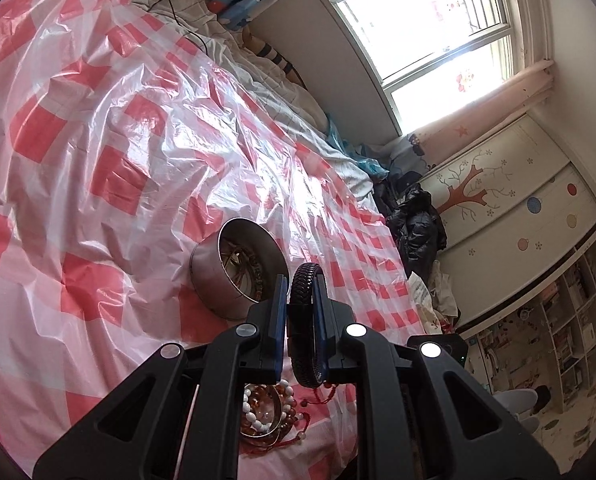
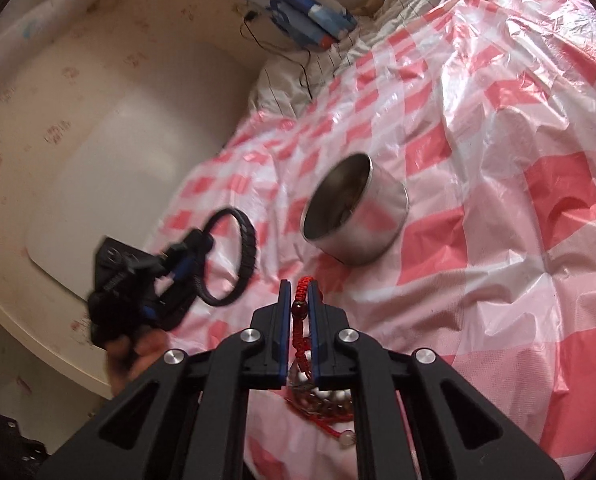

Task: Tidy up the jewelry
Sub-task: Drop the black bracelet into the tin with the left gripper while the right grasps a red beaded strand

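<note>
My left gripper (image 1: 302, 292) is shut on a black braided bracelet (image 1: 305, 288) and holds it above the bed, just short of a round steel tin (image 1: 234, 276) that has bangles inside. In the right wrist view the left gripper (image 2: 202, 256) holds the black bracelet (image 2: 248, 248) to the left of the tin (image 2: 358, 216). My right gripper (image 2: 300, 300) is shut on a red braided cord bracelet (image 2: 304, 292). A pile of bead bracelets (image 1: 266, 412) lies on the sheet beneath both grippers; it also shows in the right wrist view (image 2: 326, 400).
A crinkled red-and-white checked plastic sheet (image 1: 118, 140) covers the bed. Pillows and a black cable (image 1: 186, 8) lie at the head. Dark clothes (image 1: 414, 224) are piled at the bed's edge by a wardrobe (image 1: 518, 208). A cream wall panel (image 2: 98, 140) runs along the bed.
</note>
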A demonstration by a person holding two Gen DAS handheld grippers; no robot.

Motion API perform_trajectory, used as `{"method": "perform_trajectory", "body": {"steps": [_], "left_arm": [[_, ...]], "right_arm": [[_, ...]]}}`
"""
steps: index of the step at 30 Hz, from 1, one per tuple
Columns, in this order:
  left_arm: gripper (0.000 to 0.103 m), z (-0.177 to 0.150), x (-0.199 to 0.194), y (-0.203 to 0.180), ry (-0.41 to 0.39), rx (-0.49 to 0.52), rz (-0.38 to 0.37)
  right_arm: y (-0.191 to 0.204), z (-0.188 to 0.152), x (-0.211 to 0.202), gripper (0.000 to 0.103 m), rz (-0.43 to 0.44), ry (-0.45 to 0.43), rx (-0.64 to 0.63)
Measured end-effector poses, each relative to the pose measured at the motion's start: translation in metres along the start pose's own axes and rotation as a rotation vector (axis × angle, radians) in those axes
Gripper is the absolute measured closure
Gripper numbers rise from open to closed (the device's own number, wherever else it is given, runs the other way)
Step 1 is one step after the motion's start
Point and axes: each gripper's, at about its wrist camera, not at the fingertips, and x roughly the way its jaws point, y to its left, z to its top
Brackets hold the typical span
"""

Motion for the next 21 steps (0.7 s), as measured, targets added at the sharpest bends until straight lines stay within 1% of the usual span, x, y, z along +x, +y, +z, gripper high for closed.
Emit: {"method": "perform_trajectory", "body": {"steps": [7, 13, 17, 19, 20, 21], "left_arm": [[0.092, 0.010, 0.028, -0.004, 0.026, 0.015, 0.018], [0.092, 0.021, 0.051, -0.005, 0.032, 0.025, 0.033], [0.092, 0.028, 0.069, -0.004, 0.038, 0.029, 0.057], [0.091, 0.030, 0.079, -0.004, 0.048, 0.043, 0.088], [0.091, 0.031, 0.084, -0.006, 0.052, 0.061, 0.118], [0.091, 0.030, 0.089, -0.008, 0.055, 0.090, 0.164]], "right_arm": [[0.008, 0.026, -0.003, 0.094, 0.004, -0.037, -0.022], [0.013, 0.049, 0.006, 0.094, 0.010, -0.055, -0.035], [0.013, 0.061, 0.014, 0.094, 0.016, -0.060, -0.037], [0.012, 0.067, 0.019, 0.094, 0.018, -0.061, -0.033], [0.011, 0.071, 0.023, 0.094, 0.020, -0.060, -0.031], [0.011, 0.074, 0.026, 0.094, 0.020, -0.058, -0.031]]}}
